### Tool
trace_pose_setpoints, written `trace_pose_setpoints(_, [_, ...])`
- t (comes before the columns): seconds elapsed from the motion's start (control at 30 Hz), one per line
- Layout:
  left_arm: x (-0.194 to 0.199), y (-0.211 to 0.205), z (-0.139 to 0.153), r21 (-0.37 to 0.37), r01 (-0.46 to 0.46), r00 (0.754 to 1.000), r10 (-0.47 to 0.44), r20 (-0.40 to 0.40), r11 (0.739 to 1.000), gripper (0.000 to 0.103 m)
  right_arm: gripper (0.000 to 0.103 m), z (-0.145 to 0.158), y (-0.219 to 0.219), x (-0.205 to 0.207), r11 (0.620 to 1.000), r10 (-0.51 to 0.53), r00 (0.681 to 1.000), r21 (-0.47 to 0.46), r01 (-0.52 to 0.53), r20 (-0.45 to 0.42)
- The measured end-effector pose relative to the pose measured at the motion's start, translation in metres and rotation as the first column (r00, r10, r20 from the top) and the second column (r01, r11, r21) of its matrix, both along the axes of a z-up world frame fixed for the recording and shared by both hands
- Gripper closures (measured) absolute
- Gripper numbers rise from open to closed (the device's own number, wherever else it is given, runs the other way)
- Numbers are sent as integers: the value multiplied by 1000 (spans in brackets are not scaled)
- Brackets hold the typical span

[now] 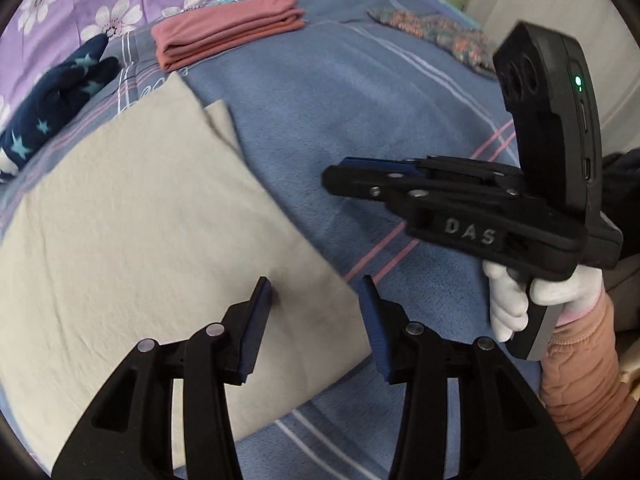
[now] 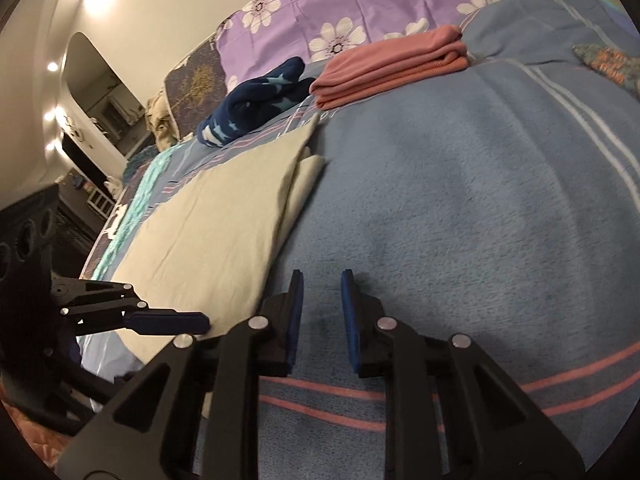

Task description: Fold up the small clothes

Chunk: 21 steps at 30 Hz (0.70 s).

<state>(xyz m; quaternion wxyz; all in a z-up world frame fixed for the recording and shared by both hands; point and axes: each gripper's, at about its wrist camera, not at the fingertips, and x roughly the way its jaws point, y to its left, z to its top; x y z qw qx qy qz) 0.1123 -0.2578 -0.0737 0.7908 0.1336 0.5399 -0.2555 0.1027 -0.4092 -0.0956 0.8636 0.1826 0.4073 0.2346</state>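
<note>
A beige cloth (image 1: 132, 232) lies folded flat on the blue blanket; it also shows in the right wrist view (image 2: 224, 220). My left gripper (image 1: 316, 300) is open and empty, just above the cloth's near right edge. My right gripper (image 2: 322, 280) is open and empty, hovering over bare blanket to the right of the cloth. In the left wrist view the right gripper (image 1: 340, 178) appears at the right, held by a white-gloved hand. The left gripper (image 2: 200, 322) shows at the lower left of the right wrist view, at the cloth's near edge.
A folded pink garment (image 1: 228, 32) and a navy star-patterned piece (image 1: 52, 96) lie at the far side of the blue blanket (image 1: 360, 120). A floral patterned cloth (image 1: 436, 32) lies far right. A purple flowered sheet (image 2: 340, 4) covers the back.
</note>
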Motion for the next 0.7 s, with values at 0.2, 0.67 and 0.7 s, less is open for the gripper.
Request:
trace_pose_setpoints(0.2, [3, -14, -11, 111, -2, 1000, 0, 16, 994, 54, 84, -8, -16, -1, 993, -7, 1000, 118, 8, -3])
trace_pose_setpoints(0.67, [-3, 19, -3, 54, -35, 999, 35, 16, 998, 68, 83, -6, -13, -1, 994, 9, 1000, 108, -8, -5])
trace_pose_setpoints(0.7, [-4, 19, -2, 32, -32, 999, 31, 8, 999, 68, 83, -5, -10, 0, 995, 14, 1000, 96, -14, -4])
